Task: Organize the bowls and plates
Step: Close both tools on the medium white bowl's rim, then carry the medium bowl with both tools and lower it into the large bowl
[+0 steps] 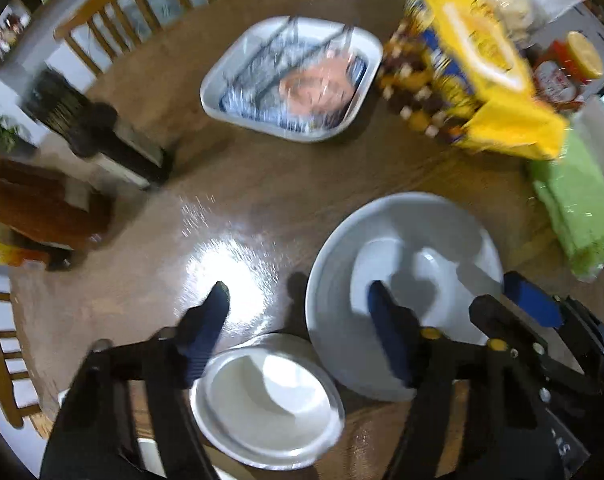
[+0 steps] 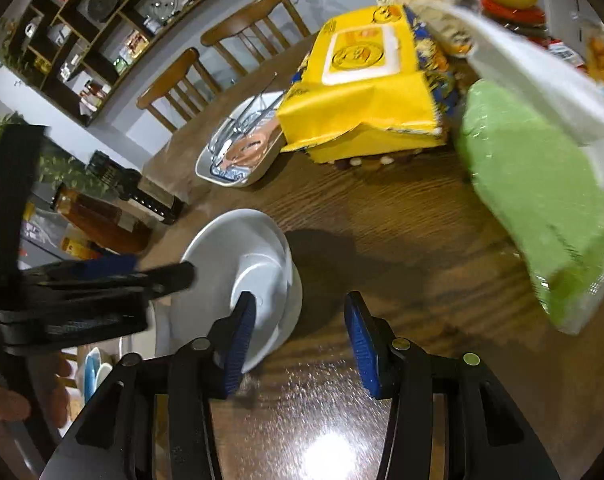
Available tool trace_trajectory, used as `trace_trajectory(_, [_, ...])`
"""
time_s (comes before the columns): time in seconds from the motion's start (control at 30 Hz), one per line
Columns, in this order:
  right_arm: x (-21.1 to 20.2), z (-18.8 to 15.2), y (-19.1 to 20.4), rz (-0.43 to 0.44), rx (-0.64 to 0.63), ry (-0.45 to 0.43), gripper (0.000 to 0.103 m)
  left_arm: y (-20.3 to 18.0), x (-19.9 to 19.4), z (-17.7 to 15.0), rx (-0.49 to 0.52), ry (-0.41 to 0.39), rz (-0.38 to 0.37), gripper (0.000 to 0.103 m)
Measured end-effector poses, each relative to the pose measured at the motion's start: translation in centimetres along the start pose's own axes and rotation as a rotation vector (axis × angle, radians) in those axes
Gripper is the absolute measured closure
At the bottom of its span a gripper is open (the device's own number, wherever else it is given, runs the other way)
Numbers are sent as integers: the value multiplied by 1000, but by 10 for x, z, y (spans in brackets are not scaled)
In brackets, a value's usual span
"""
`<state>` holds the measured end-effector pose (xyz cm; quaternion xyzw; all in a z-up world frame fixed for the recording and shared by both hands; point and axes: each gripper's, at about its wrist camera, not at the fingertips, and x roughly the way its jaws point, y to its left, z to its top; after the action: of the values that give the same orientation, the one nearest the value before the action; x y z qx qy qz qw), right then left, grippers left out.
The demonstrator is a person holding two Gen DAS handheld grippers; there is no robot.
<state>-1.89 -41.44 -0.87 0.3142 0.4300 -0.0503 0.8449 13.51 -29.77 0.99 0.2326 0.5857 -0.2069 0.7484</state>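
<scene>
On the wooden table [image 1: 302, 184], biggest thing first, everything's a bit motion-blurred. At about 1 o'clock in the left wrist view sits a yellow pack [image 1: 485, 64], and a green bag [image 1: 577, 200] is at 3 o'clock. Up at 12 o'clock is a square white dish [image 1: 290, 76] with metal utensils lying in it. Dark bottles [image 1: 114, 140] lie over at 9 o'clock.

Closer in, a wide white bowl [image 1: 401, 280] sits at 5 o'clock, and a smaller white plate [image 1: 268, 400] sits at 6 o'clock just beside it; whether the rims touch, can't tell.

Left gripper [image 1: 298, 308] hangs over both, fingers spread apart with nothing clamped: one finger over bare table, the other over the bowl's inside. Contact there, can't tell.

Right gripper [image 2: 300, 340] is also parted and empty in its own view. Its left finger overlaps the bowl's [image 2: 242, 272] rim at 7 o'clock, and the right one is over bare wood.
</scene>
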Motion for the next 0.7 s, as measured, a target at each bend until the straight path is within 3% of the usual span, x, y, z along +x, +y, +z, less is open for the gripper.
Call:
trace_trajectory(0.07, [6,0,0,4,-3,14,56,3,9,0,-11,23,-36,61])
trace_trajectory(0.17, [14,-1,0,23,-13,37,78,5,12,-1,-2,16,-55,74])
trace_trajectory(0.23, [16,-1,3,32,-33,37,84,6,11,-1,-7,15,-83,80])
trace_trajectory(0.27, [16,0,5,25,-44,35,86,5,10,-1,-8,16,-94,89])
trace_trajectory(0.5, [-5,3,12,0,-87,-19,90,-7,-22,-11,26,-121,-69,92])
trace_trajectory(0.7, [-60,3,41,4,-180,-154,90,-14,-97,-38,71,-362,28,91])
